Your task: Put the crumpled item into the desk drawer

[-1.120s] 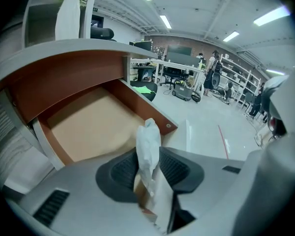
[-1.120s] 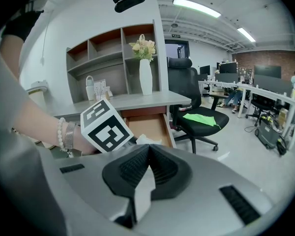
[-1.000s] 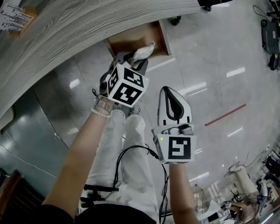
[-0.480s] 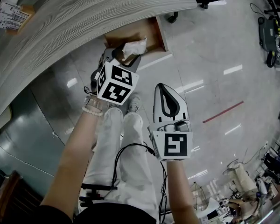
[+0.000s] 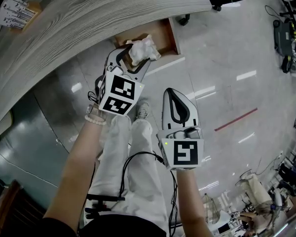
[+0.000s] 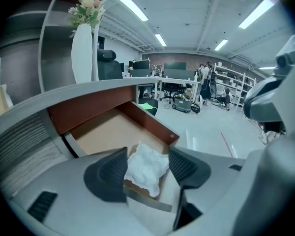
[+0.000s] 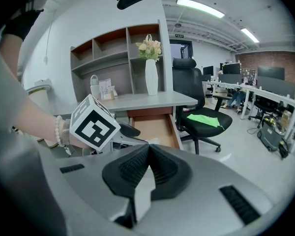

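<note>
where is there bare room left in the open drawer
The drawer bottom is bare from the crumpled item back to the desk, between the side walls. The front end is crowded: the item lies there within the left gripper, whose jaws have just been opening.

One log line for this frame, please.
left gripper: jaws just opened, clear of crumpled item between them | crumpled item: in open drawer, front end | right gripper: shut, empty
</note>
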{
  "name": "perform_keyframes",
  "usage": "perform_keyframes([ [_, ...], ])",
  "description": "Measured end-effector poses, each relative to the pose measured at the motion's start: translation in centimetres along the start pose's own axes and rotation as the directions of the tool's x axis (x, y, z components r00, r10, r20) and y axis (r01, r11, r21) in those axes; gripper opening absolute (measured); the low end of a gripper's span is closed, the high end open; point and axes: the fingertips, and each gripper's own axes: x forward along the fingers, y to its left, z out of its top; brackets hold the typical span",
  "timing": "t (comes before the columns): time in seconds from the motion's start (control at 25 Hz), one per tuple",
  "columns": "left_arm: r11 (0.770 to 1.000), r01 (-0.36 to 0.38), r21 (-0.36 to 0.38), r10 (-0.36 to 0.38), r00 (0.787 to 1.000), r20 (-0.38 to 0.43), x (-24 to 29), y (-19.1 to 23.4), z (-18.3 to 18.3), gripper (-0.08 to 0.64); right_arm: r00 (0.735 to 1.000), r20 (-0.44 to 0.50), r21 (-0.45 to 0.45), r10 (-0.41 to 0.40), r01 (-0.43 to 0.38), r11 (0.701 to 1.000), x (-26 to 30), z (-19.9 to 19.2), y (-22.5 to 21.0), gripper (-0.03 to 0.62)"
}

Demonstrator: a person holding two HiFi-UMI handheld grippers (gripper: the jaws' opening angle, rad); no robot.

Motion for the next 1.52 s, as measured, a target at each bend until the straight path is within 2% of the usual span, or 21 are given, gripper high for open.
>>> perform_keyframes([
  [0.08,1.0,-0.015,0.004,0.015,1.0,0.001,-0.3,0.3,-0.2,0.253,1.0,-0.001,0.002,0.002,-0.002,1.0,0.1,0.2,0.3,0.005],
  [0.24,0.999,-0.035,-0.006,0.035,0.999,0.022,-0.8,0.6,-0.6,0.055,1.0,-0.003,-0.001,0.006,-0.006,1.0,0.1,0.2,0.8,0.005],
  [0.32,0.999,-0.004,-0.034,0.006,0.999,0.052,-1.3,0.3,-0.4,0.012,1.0,-0.006,-0.006,0.006,-0.006,1.0,0.1,0.2,1.0,0.005],
  [0.44,0.999,0.034,-0.041,-0.031,0.997,0.071,-2.1,-0.3,-0.3,0.012,1.0,-0.009,-0.011,0.004,-0.004,1.0,0.0,0.3,1.1,0.005],
  [0.68,0.999,0.044,-0.027,-0.041,0.995,0.089,-4.8,-1.0,0.2,0.012,1.0,0.013,-0.018,0.016,-0.016,1.0,-0.1,1.6,2.3,0.005],
  [1.0,0.998,0.026,-0.058,-0.019,0.991,0.132,-10.4,-0.6,2.5,0.012,0.998,0.06,-0.025,0.0,0.001,1.0,-1.5,4.4,2.8,0.005],
  [1.2,0.999,0.016,-0.031,-0.011,0.987,0.163,-14.1,-0.6,4.7,0.012,0.997,0.077,-0.033,-0.015,0.017,0.999,-3.2,6.4,2.7,0.005],
  [1.52,0.999,0.0,-0.048,0.011,0.973,0.231,-19.7,-1.1,8.5,0.012,0.995,0.099,-0.045,-0.013,0.018,0.999,-6.0,9.7,3.5,0.005],
])
